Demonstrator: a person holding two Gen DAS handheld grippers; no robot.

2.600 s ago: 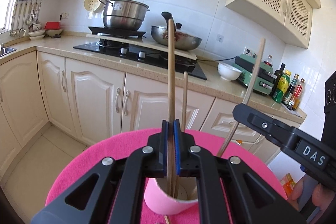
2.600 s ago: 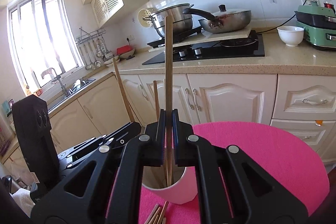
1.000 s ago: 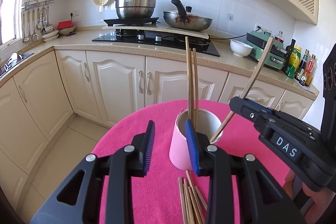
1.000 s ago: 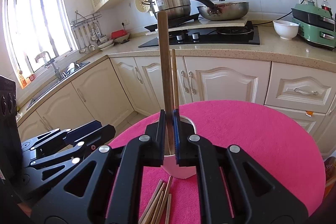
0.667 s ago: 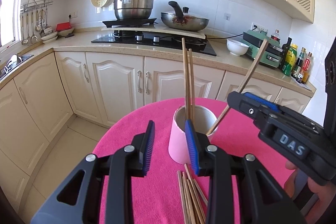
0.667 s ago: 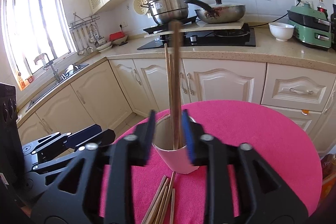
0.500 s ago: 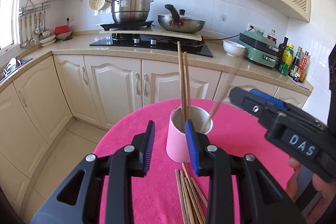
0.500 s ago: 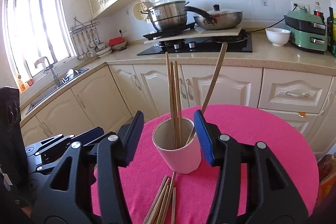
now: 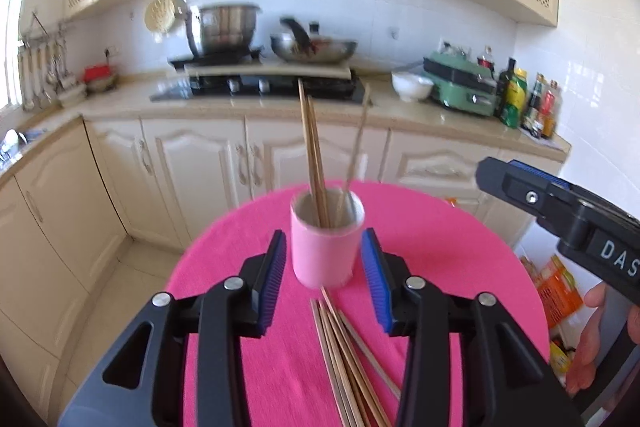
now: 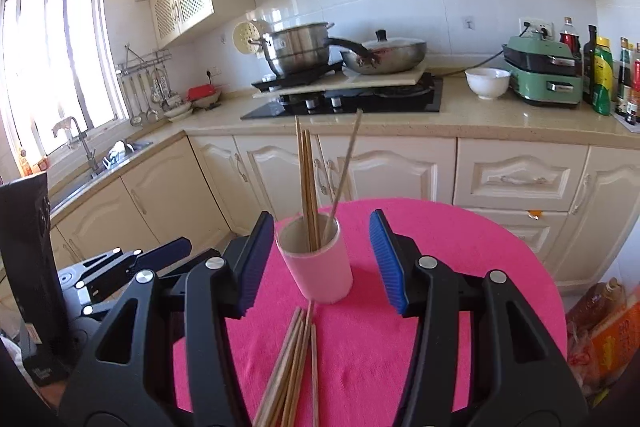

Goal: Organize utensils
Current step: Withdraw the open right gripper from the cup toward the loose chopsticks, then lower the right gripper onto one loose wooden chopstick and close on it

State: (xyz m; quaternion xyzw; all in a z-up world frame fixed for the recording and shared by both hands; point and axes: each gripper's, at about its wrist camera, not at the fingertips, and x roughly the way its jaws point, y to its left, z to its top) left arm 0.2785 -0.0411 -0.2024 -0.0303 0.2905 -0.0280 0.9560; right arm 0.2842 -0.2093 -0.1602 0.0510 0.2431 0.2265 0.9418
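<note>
Left gripper (image 9: pixel 326 285): jaws just widened, empty.
Right gripper (image 10: pixel 322 261): apart, empty.
Pink cup (image 10: pixel 316 261): frame centre, seemingly four chopsticks (image 10: pixel 306 179).

A round table (image 9: pixel 460 251) draped in pink cloth stands before kitchen cabinets. On it sits a pink cup (image 9: pixel 325 251) holding upright chopsticks (image 9: pixel 314 163), with loose chopsticks (image 9: pixel 344 355) lying bunched just beside its base.

Pink cup (image 9: pixel 326 251), pink tablecloth (image 10: pixel 460 259), blue-padded claws
</note>
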